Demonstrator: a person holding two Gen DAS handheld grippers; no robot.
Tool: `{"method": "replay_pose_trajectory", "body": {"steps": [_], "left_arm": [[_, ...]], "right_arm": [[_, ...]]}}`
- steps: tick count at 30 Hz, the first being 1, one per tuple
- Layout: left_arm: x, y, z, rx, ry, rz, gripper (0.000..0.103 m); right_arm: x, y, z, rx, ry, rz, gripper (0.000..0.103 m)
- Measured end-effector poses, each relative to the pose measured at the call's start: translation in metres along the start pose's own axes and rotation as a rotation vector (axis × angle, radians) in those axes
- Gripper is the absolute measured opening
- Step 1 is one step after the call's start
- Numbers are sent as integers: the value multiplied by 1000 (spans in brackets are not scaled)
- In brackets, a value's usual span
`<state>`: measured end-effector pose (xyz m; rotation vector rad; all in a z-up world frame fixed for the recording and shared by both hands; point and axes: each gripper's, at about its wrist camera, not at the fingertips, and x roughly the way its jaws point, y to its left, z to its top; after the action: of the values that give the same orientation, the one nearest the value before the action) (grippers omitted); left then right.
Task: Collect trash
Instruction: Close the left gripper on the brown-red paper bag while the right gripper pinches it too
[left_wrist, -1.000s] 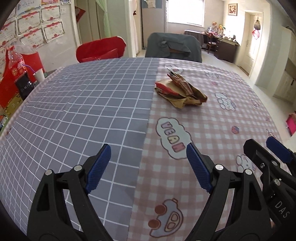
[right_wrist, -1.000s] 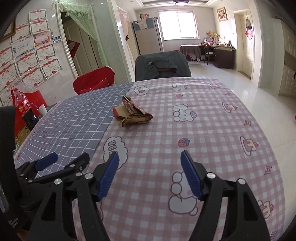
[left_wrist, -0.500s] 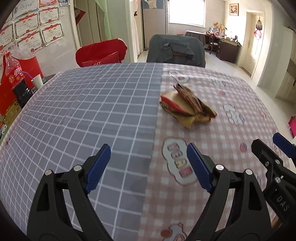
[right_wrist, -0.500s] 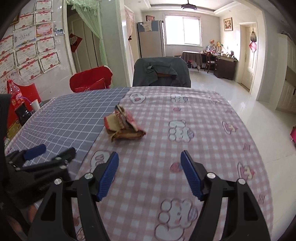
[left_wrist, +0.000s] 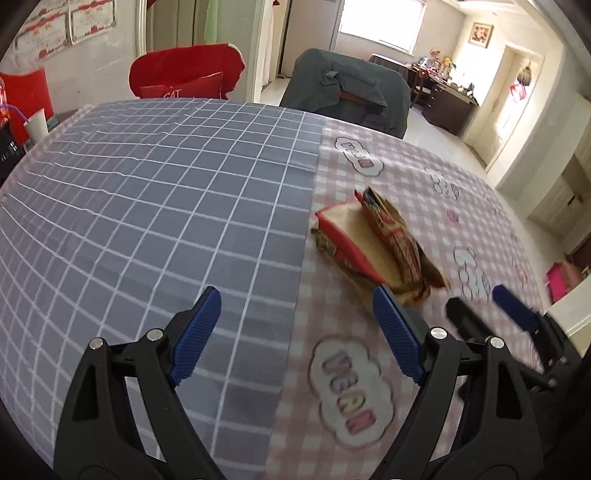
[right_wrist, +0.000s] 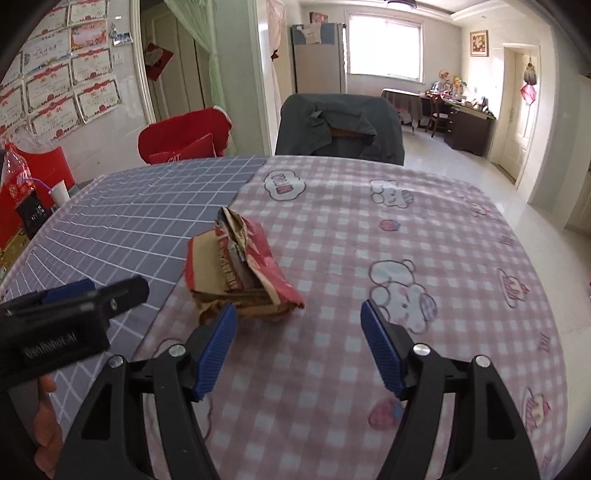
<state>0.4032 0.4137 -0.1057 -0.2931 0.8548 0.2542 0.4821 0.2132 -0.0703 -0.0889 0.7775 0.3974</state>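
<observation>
A crumpled red and tan snack wrapper (left_wrist: 373, 245) lies on the table where the grey checked cloth meets the pink one; it also shows in the right wrist view (right_wrist: 240, 275). My left gripper (left_wrist: 295, 332) is open and empty, with the wrapper just beyond its right fingertip. My right gripper (right_wrist: 299, 345) is open and empty, with the wrapper just ahead of its left fingertip. Each gripper shows in the other's view: the right one at the right edge (left_wrist: 491, 306), the left one at the left edge (right_wrist: 96, 295).
A grey covered chair (right_wrist: 338, 127) and a red covered chair (right_wrist: 184, 136) stand at the table's far side. A white cup with a straw (right_wrist: 59, 194), a red bottle (right_wrist: 16, 177) and red boxes sit at the far left. The table edge drops to tiled floor on the right.
Both grippers have moved forward toward the wrapper, which now sits close in front of their fingertips. Both stay open.
</observation>
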Motion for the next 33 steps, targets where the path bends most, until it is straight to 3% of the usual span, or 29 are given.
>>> {"method": "replay_pose_trajectory", "body": {"steps": [8,9,12,17,21,23,24,25,29,33], "left_arm": [[43,2,17,-67,40,-35,82],[50,4,18,-88,60,-50,76],[61,7,20,-134,81,-112,71],[66,5,19,-181,80,-161,71],[69,0,21,-207,60,-145,71],[70,-2,21,-213,58,-159,57],[73,-2,21,-220,73,-201,41],[75,-2,21,-234,80,-232,37],[75,-4,21,-232,69,-223,32],[68,-1,21,-223,54,-229,16]], "right_arm": [[30,2,12,-52,17,45,67],[33,4,13,-61,18,47,65],[39,6,13,-65,24,78,55],[43,11,16,-66,31,125,35],[44,20,17,-84,31,129,24],[45,23,17,-91,30,131,18],[45,24,17,-96,25,128,12],[45,24,16,-95,27,135,11],[46,23,15,-99,23,141,9],[42,22,15,-96,5,139,1]]}}
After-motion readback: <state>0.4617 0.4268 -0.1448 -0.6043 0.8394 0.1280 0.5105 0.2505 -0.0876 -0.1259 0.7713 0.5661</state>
